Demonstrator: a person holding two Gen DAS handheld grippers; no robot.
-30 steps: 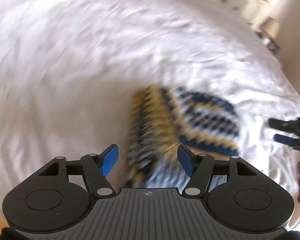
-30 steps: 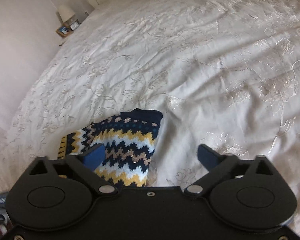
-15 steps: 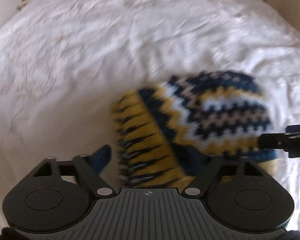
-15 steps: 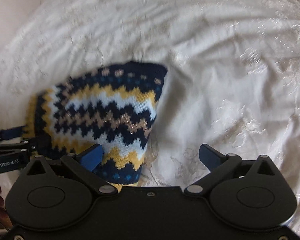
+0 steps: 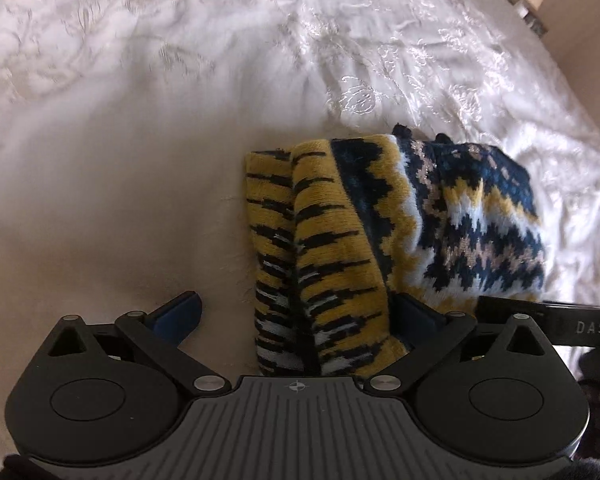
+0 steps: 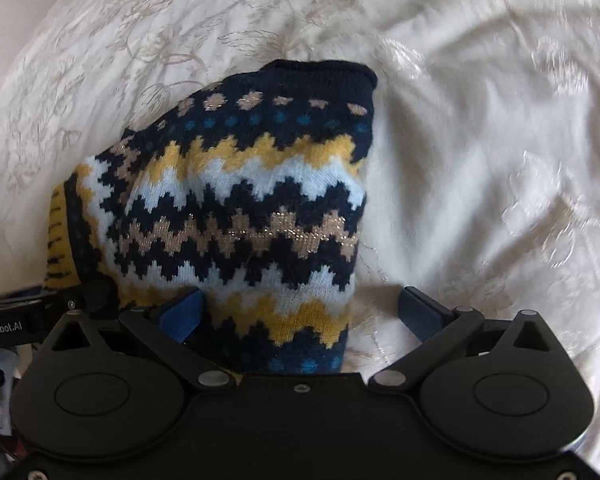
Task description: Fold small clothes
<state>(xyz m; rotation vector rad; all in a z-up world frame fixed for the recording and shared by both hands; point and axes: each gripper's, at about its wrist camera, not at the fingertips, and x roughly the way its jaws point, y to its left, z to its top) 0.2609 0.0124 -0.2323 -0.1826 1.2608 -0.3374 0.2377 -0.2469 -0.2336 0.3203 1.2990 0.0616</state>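
A small knitted garment (image 5: 480, 216) with navy, yellow, white and tan zigzags lies bunched on the white embroidered bedspread (image 5: 140, 120). Its yellow-and-black striped part (image 5: 324, 240) faces my left gripper (image 5: 294, 300). That gripper's jaws are opening wide, with the striped edge between them and the pads off the cloth. In the right wrist view the garment (image 6: 240, 200) shows its patterned face. My right gripper (image 6: 300, 294) is open over its near right corner. Its left pad (image 6: 182, 314) sits against the knit and its right pad stands over bare bedspread (image 6: 480, 120).
The two grippers are close side by side: the right one's finger (image 5: 540, 320) shows at the left view's right edge, the left one's body (image 6: 12, 326) at the right view's left edge. A bedside stand (image 5: 532, 0) is at the far corner.
Both grippers have come down and closer to the knitted garment, which now fills more of each view. The left gripper's jaws have spread wider apart. The right gripper's jaws stayed wide.
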